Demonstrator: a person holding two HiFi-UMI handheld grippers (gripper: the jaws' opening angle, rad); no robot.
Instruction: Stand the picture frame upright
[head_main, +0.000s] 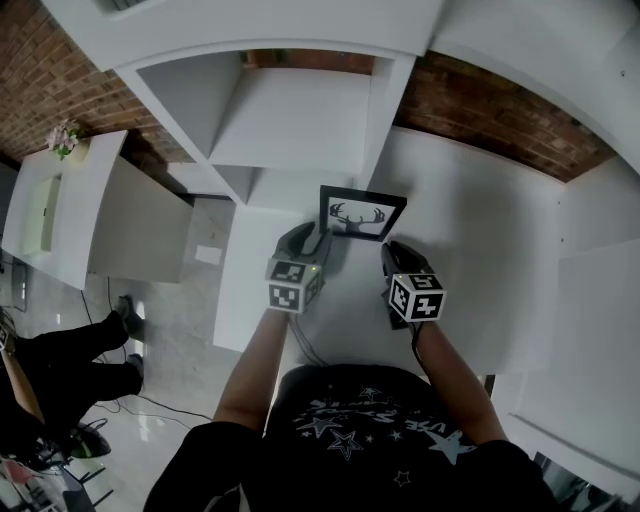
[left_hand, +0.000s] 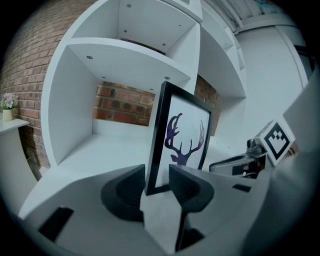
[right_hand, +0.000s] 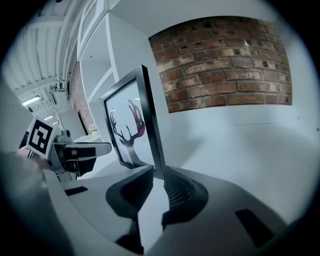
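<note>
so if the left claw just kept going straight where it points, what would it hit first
The frame: its lower corner stands between the left claw's jaws, so it would meet that edge almost at once. Beyond it lies the white shelf, though how far back is unclear.

A: What is the picture frame (head_main: 362, 213) made of?
B: A smooth black moulding with a faint sheen. The deer print (left_hand: 185, 142) inside looks like matt white paper.
A: And the shelf unit (head_main: 300, 120)?
B: Smooth, matt white board. The wall (head_main: 500, 112) behind it is rough red brick.
A: The grippers?
B: The left gripper (left_hand: 157, 173) and right gripper (right_hand: 159, 173) are matt grey plastic. Their pads (right_hand: 182, 192) are darker and ribbed. The floor (head_main: 170, 300) is glossy pale stone or tile.
</note>
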